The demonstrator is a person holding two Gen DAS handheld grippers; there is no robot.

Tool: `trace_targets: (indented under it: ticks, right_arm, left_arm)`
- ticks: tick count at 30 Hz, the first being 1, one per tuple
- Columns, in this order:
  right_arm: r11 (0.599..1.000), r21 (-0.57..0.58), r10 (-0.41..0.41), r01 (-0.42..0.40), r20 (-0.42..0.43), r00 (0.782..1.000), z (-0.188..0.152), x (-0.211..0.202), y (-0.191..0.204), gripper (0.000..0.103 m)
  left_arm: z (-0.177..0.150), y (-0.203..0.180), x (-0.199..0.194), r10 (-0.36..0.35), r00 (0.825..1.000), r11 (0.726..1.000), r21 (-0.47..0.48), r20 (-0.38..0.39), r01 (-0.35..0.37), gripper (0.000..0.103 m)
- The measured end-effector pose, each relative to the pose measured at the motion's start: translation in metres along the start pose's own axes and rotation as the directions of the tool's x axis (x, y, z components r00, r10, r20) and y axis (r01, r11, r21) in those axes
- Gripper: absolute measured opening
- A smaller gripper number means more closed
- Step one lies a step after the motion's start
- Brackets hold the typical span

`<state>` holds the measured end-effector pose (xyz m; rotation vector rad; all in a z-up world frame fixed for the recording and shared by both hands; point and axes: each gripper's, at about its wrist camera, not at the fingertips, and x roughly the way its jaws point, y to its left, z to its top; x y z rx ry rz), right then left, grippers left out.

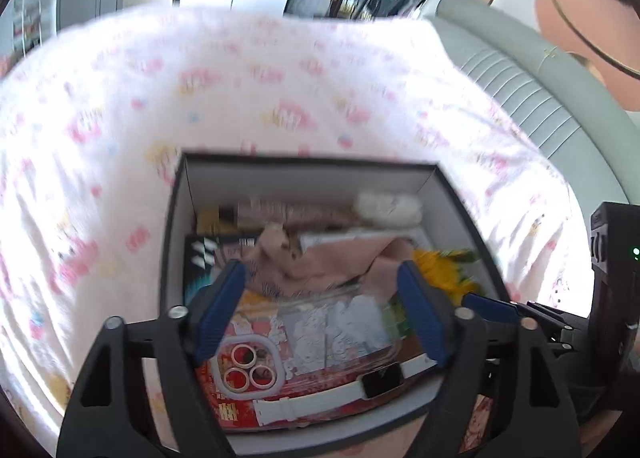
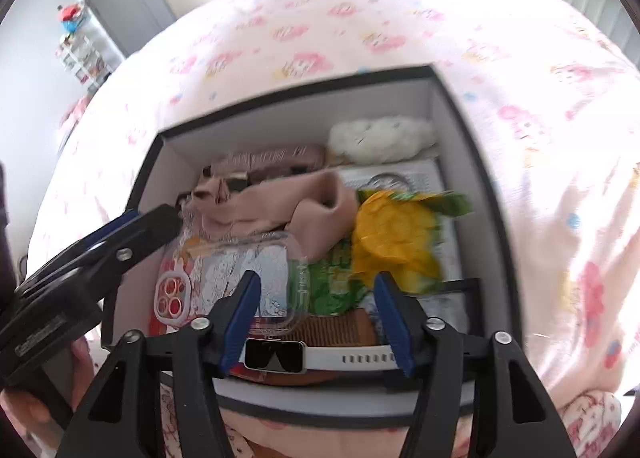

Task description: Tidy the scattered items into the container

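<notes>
Presently we see both tools spread wide over the box (image 2: 460, 105), gripping nothing. Our left gripper (image 1: 320, 310) hangs above the clear phone case (image 1: 304, 322); our right gripper (image 2: 316, 318) hangs above the white smartwatch (image 2: 288, 356) lying at the near wall. Inside the box we also log a beige cloth (image 2: 272, 201), a yellow flower (image 2: 392, 234), a white fluffy item (image 2: 380, 133) at the far wall and a wooden comb (image 2: 340, 328). Box sits on the pink-patterned bedspread (image 2: 540, 137).

Black-rimmed box (image 2: 476, 145) holding watch (image 2: 304, 356), seemingly clear phone case (image 2: 240, 270), cloth (image 2: 280, 205).
</notes>
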<state>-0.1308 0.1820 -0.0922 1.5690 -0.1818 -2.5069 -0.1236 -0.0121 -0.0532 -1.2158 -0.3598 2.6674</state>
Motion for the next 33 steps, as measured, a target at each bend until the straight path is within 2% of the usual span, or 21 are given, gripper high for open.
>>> trace_targets:
  ticks: [2,5,6,8,11,16,18,23,27,33]
  right_arm:
    - [1.0,0.004,-0.016,0.016,0.046,0.999,-0.001,-0.022,-0.002,0.062]
    - [0.998,-0.015,-0.054,0.057,0.123,0.991,0.001,-0.057,-0.001,0.064]
    - [0.997,-0.023,-0.07,0.074,0.156,0.985,-0.001,-0.071,0.001,0.065]
    - [0.995,-0.037,-0.088,0.098,0.219,0.972,-0.004,-0.094,0.004,0.078]
    - [0.993,-0.046,-0.089,0.106,0.283,0.955,-0.013,-0.124,0.008,0.078]
    - [0.993,-0.025,-0.1,0.114,0.328,0.939,-0.035,-0.151,0.009,0.079]
    - [0.996,-0.011,-0.08,0.089,0.334,0.939,-0.045,-0.155,0.008,0.079]
    - [0.996,-0.025,-0.075,0.088,0.328,0.942,-0.066,-0.155,0.005,0.079]
    - [0.996,-0.026,-0.073,0.085,0.312,0.947,-0.075,-0.153,0.0,0.079]
    - [0.997,-0.019,-0.071,0.081,0.303,0.95,-0.08,-0.151,-0.006,0.079]
  left_arm:
    - [0.001,-0.012,-0.028,0.045,0.996,0.999,0.025,0.078,-0.048,0.103]
    - [0.002,-0.024,-0.073,0.123,0.975,0.99,0.042,0.186,-0.133,0.102]
    - [0.002,-0.028,-0.084,0.131,0.97,0.988,0.048,0.202,-0.144,0.102]
    - [0.001,-0.033,-0.107,0.131,0.967,0.988,0.048,0.218,-0.145,0.102]
    - [-0.006,-0.038,-0.135,0.136,0.961,0.989,0.018,0.241,-0.145,0.102]
    - [-0.028,-0.046,-0.154,0.224,0.951,0.974,-0.013,0.214,-0.226,0.102]
    - [-0.039,-0.049,-0.154,0.246,0.947,0.968,-0.01,0.205,-0.25,0.102]
    - [-0.061,-0.052,-0.158,0.265,0.947,0.964,-0.021,0.18,-0.266,0.102]
    - [-0.074,-0.056,-0.153,0.294,0.943,0.953,0.023,0.157,-0.301,0.102]
    - [-0.079,-0.06,-0.15,0.279,0.951,0.958,0.025,0.134,-0.284,0.102]
